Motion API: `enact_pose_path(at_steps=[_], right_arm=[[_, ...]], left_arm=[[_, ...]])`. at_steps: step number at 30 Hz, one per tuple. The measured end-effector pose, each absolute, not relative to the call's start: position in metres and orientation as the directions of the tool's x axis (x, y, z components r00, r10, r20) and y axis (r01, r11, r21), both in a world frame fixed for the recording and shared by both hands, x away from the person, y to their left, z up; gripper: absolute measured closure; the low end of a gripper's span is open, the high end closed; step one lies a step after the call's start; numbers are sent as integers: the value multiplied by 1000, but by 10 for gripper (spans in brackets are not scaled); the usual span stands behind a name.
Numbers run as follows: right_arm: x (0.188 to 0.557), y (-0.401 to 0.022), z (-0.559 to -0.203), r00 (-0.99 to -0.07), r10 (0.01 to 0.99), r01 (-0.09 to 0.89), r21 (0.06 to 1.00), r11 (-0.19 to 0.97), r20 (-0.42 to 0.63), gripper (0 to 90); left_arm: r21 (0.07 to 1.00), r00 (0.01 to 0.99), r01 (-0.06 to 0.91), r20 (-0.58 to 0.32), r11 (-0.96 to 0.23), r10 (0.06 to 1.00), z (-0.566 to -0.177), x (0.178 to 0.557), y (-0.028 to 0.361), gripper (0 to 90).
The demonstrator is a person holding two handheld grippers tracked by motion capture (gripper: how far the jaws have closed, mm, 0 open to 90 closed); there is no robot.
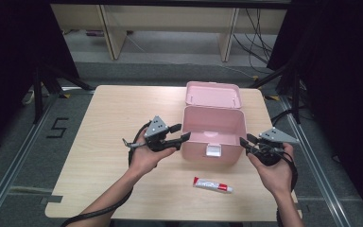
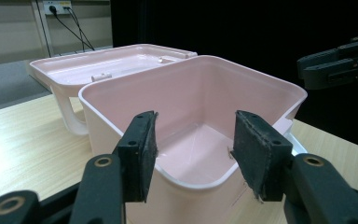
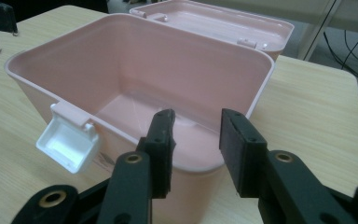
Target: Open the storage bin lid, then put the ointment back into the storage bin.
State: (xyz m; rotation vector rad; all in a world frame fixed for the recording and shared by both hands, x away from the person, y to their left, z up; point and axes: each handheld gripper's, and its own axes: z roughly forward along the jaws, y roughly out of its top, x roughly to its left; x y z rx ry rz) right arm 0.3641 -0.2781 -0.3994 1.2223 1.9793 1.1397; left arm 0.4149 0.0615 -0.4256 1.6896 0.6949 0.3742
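Nearest the person's edge of the table (image 1: 113, 198) lies a toothpaste tube (image 1: 212, 185), flat on the wood, its long axis running roughly left to right with the red end towards the left. It sits just in front of the pink box (image 1: 213, 137), apart from it, and nothing touches it. The tube is closer to the right gripper (image 1: 249, 143) than to the left gripper (image 1: 182, 133), and it lies below and behind both pairs of jaws as they now point, so whichever hand goes for it would, I judge, have to draw back towards the person and turn downward.

Further in, the two grippers flank the box at its front corners, the left one at the left wall, the right one at the right wall. In each gripper's own view its jaws stand apart with nothing between them, aimed at the box rim; the left gripper's pads (image 2: 142, 154) look close to the near corner, though whether they touch it I cannot tell.

The box itself stands upright and open, and what shows of its inside is bare, its white latch (image 3: 69, 142) hanging loose on the front wall. Beyond it the lid (image 1: 212, 96) is thrown back on its hinges, lying open towards the far edge of the table.
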Motion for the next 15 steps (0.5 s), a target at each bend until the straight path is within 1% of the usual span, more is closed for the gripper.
enact_pose_path(at_steps=[3,4,5,6,7,9,10,11,13,14,15], right_arm=[[360,-280,-398,-443,895,416,875,247,-42,670],[357,-277,-398,-440,898,443,870,218,-1,677],[357,-279,-399,-454,890,421,872,249,-35,683],[354,-277,-399,-454,891,435,872,226,-4,689],[353,-278,-397,-463,886,431,868,247,-22,693],[350,-278,-396,-474,881,439,862,253,-18,696],[350,-279,-396,-480,877,428,866,259,-26,699],[348,-278,-396,-480,877,442,860,255,-14,703],[348,-278,-395,-496,867,405,871,280,-48,705],[347,-278,-394,-503,864,419,865,276,-32,705],[346,-277,-394,-516,855,412,862,295,-46,705]], left_arm=[[963,771,242,-118,-116,625,-426,414,62,486],[963,772,243,-120,-115,624,-426,413,61,486],[963,772,242,-118,-117,624,-426,412,62,486],[964,775,239,-116,-118,621,-425,412,62,485],[964,776,238,-116,-118,620,-425,411,62,484],[964,777,239,-116,-119,619,-424,411,63,481],[964,777,238,-114,-122,619,-424,411,63,479],[964,777,235,-108,-125,621,-424,411,64,478],[964,777,235,-108,-127,621,-423,411,64,476],[964,776,237,-111,-124,620,-423,411,64,475],[964,776,237,-111,-125,621,-423,410,64,475]])
